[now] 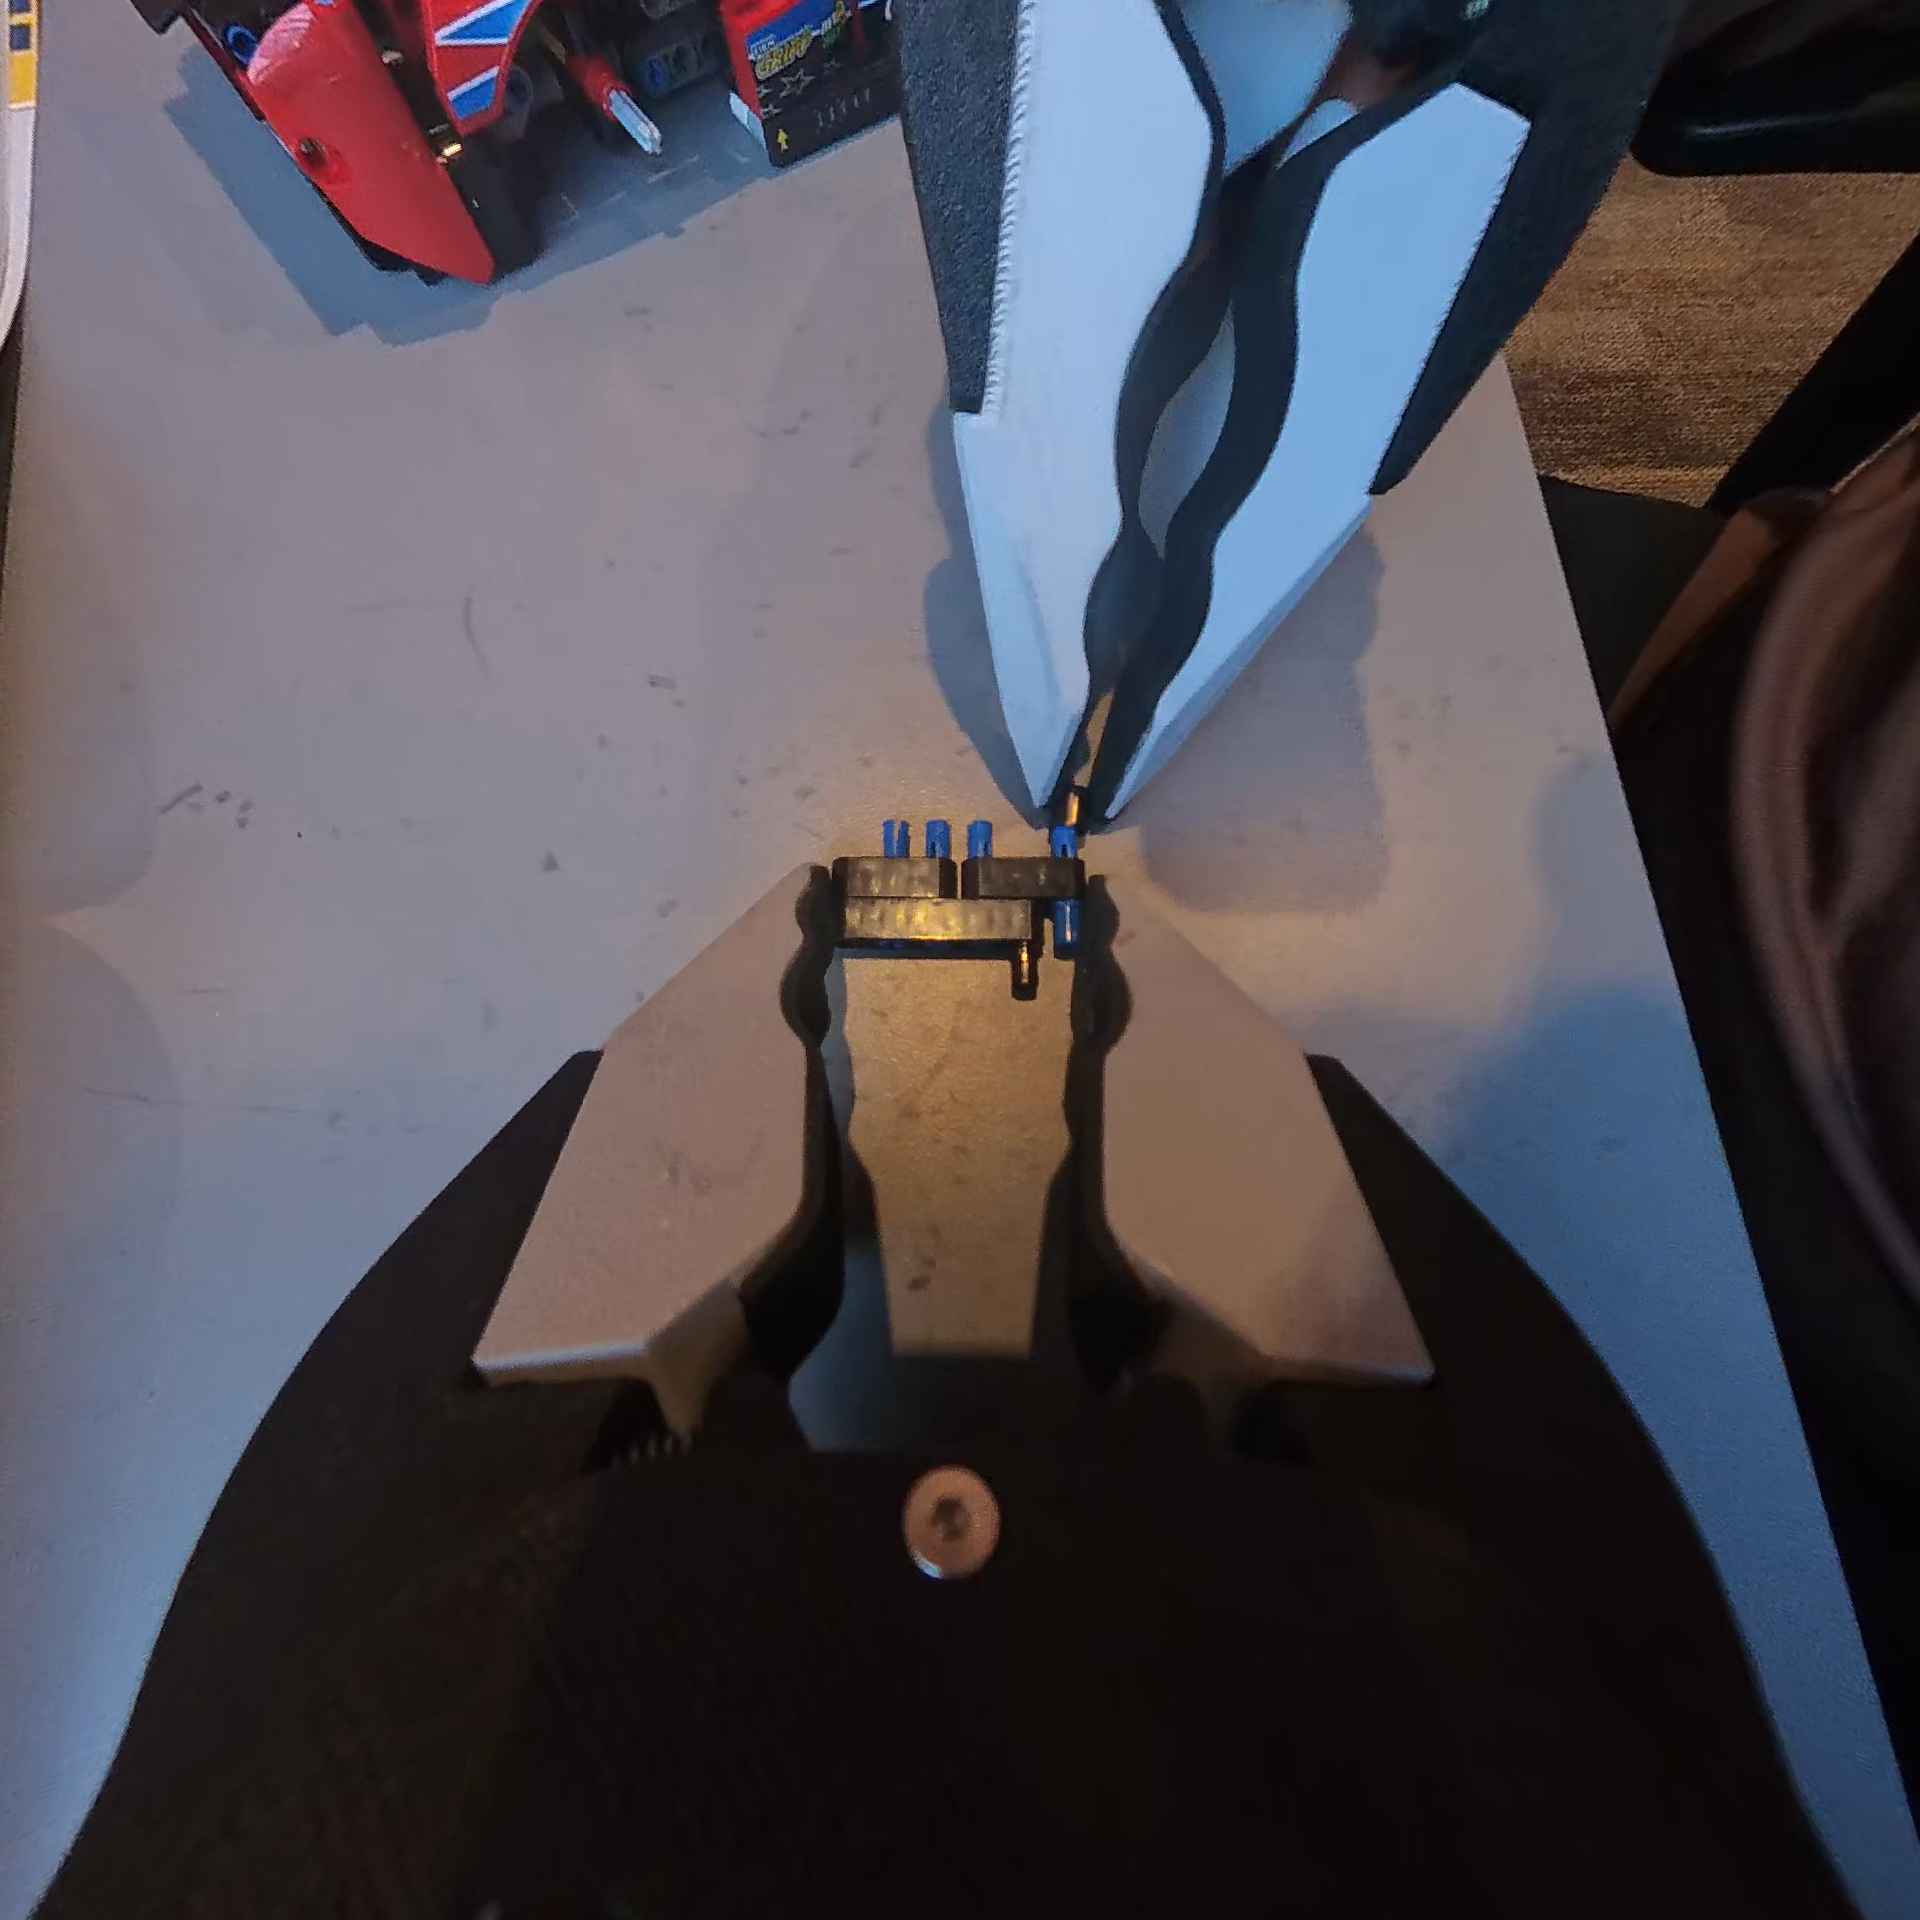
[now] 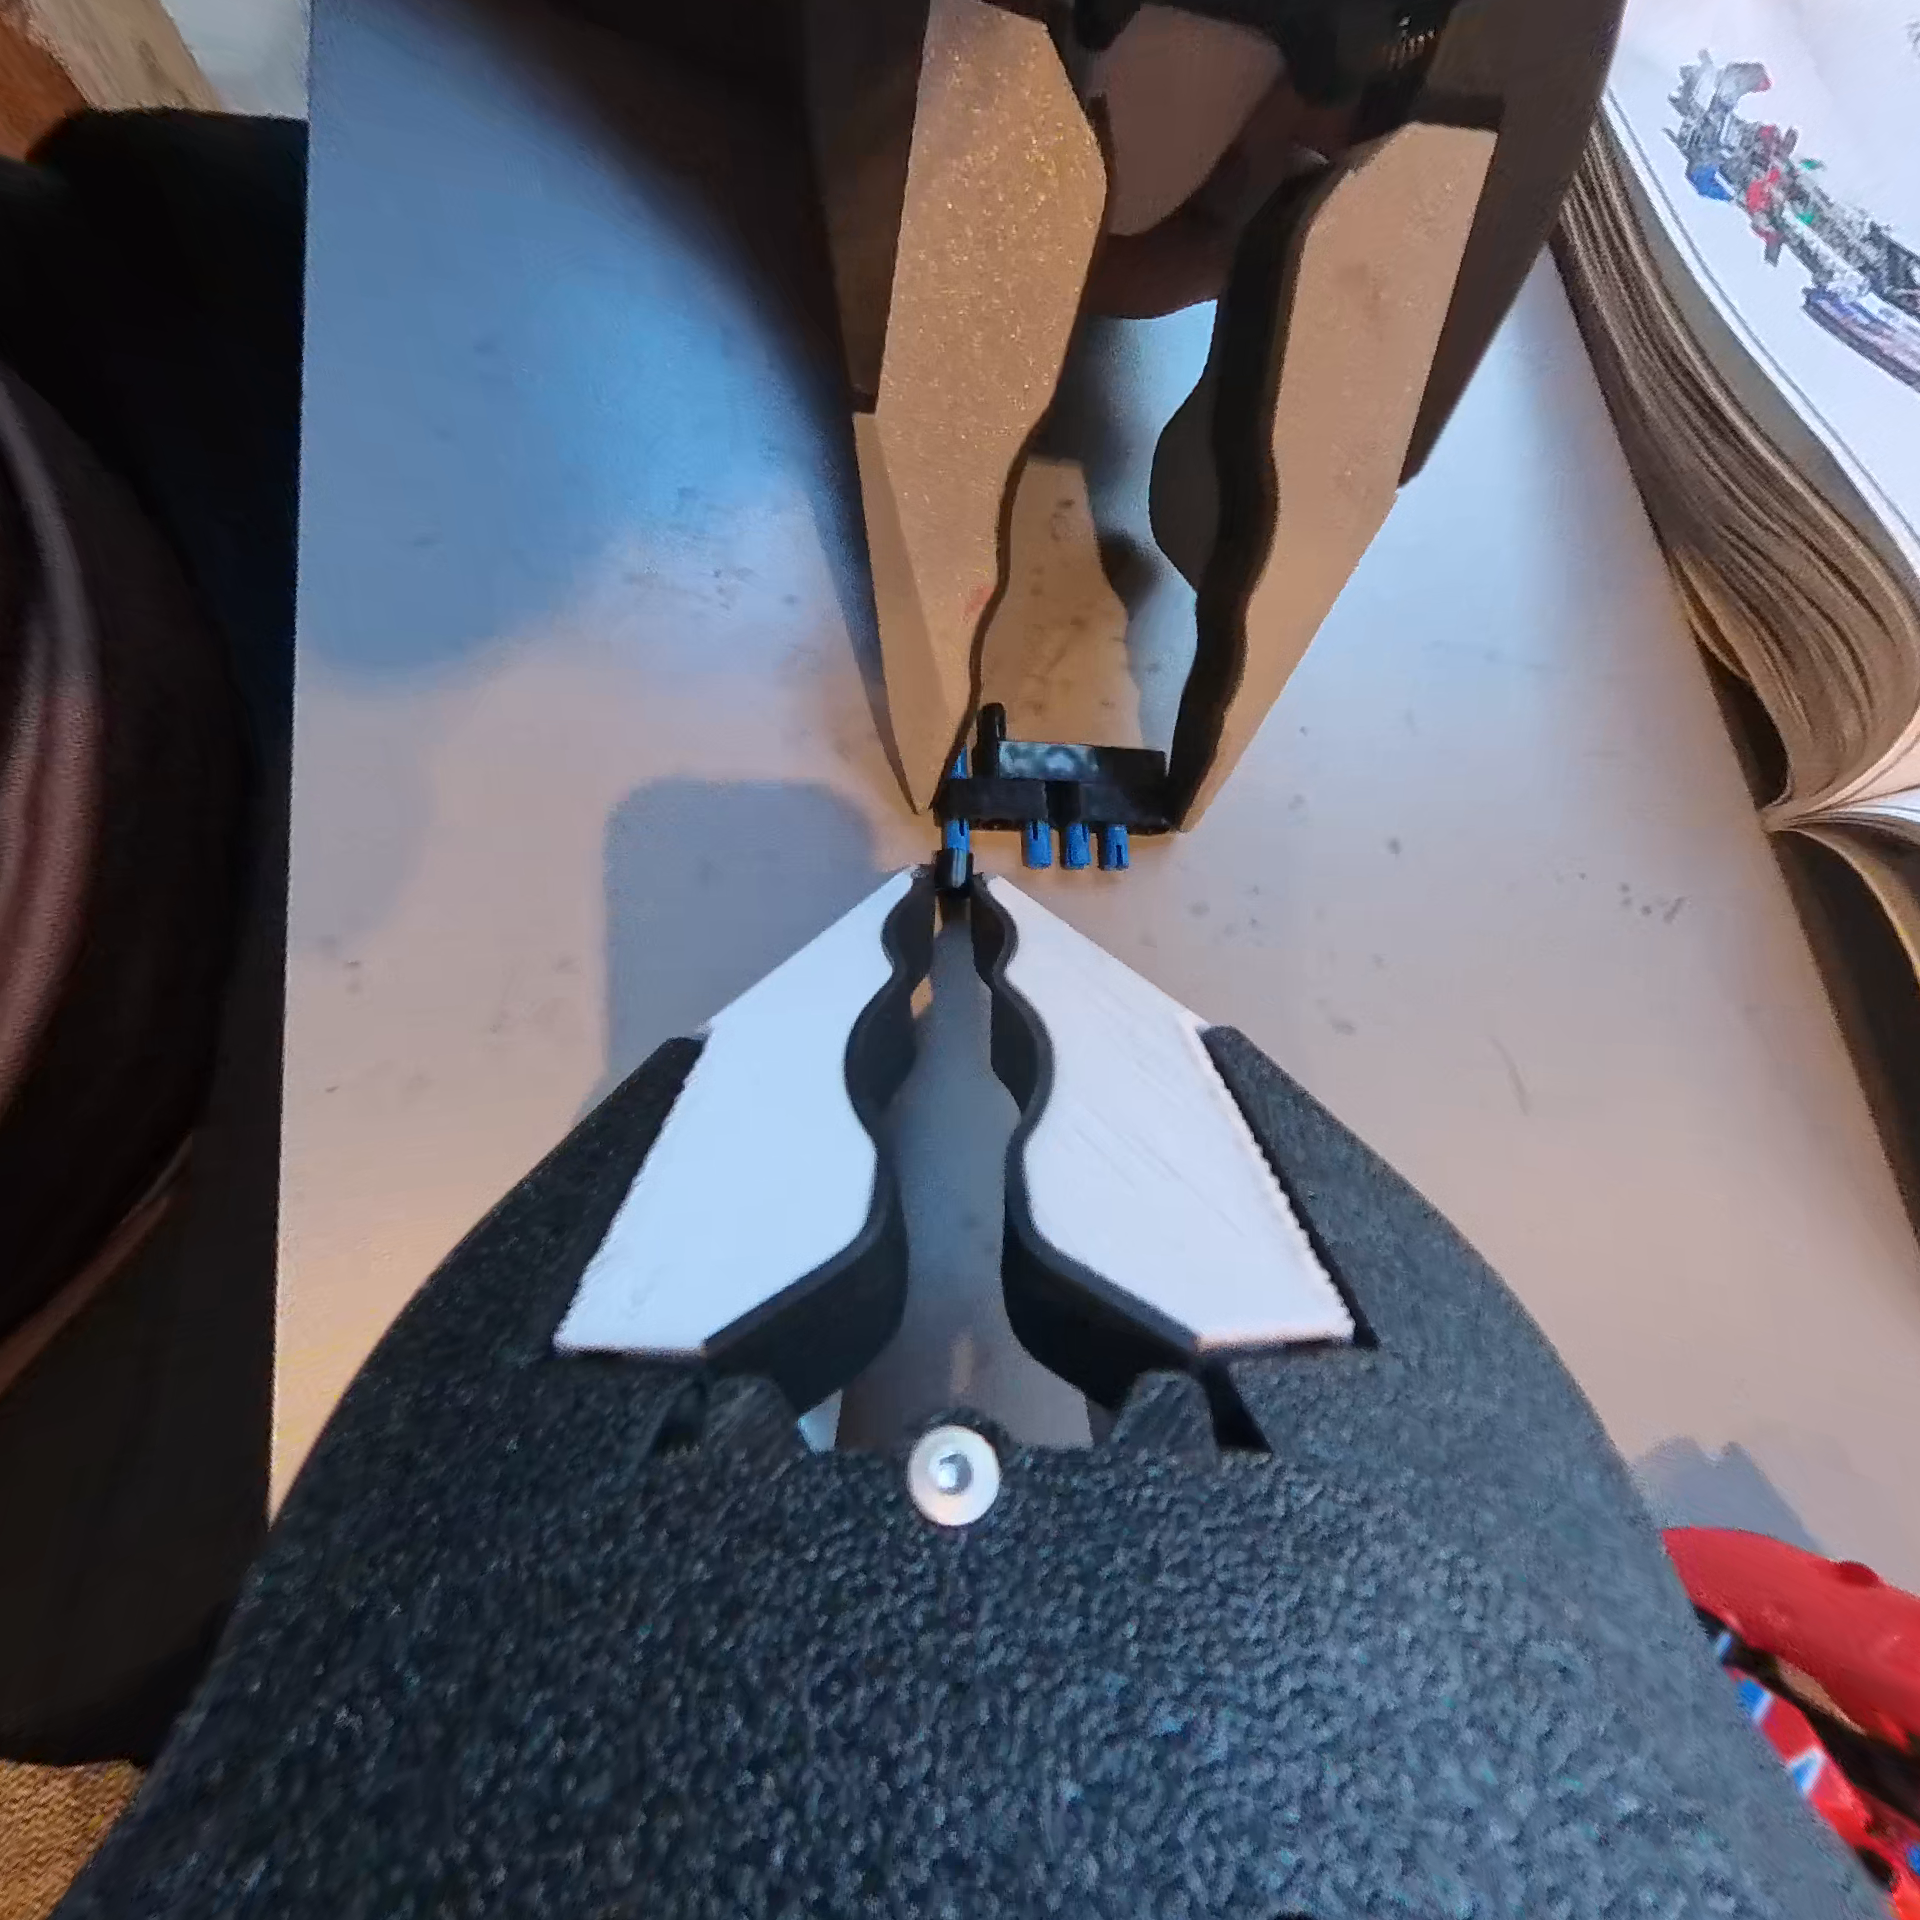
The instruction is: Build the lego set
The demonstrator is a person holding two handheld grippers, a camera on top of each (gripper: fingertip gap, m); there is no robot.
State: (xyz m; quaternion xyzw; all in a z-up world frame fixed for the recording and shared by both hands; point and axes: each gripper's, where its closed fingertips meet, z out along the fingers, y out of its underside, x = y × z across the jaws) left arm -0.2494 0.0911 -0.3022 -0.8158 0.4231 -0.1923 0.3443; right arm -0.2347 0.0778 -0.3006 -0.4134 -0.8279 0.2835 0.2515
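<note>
My left gripper (image 1: pixel 951 904) is shut on a small black Lego beam assembly (image 1: pixel 940 914) with several blue pins (image 1: pixel 935 834) sticking out of its far side. It holds the assembly just above the white table. My right gripper (image 1: pixel 1075 816) comes in from the far side and is shut on a small black pin (image 1: pixel 1070 803) at the assembly's right end, above a blue pin (image 1: pixel 1062 840). In the right wrist view my right gripper (image 2: pixel 951 881) pinches that black pin (image 2: pixel 950 868) against the assembly (image 2: pixel 1049 790), which my left gripper (image 2: pixel 1049 805) holds.
A partly built red Lego car (image 1: pixel 416 135) stands at the table's far left; it also shows in the right wrist view (image 2: pixel 1808 1683). An open instruction book (image 2: pixel 1766 416) lies at the table's right in that view. The table edge (image 1: pixel 1621 727) drops off close by. My left and right fingertips are right by each other. From the left gripper's tips to the partly built red Lego car (image 1: pixel 416 135) is close to 15 cm. Seen from the right wrist view (image 2: pixel 1776 1647) as well.
</note>
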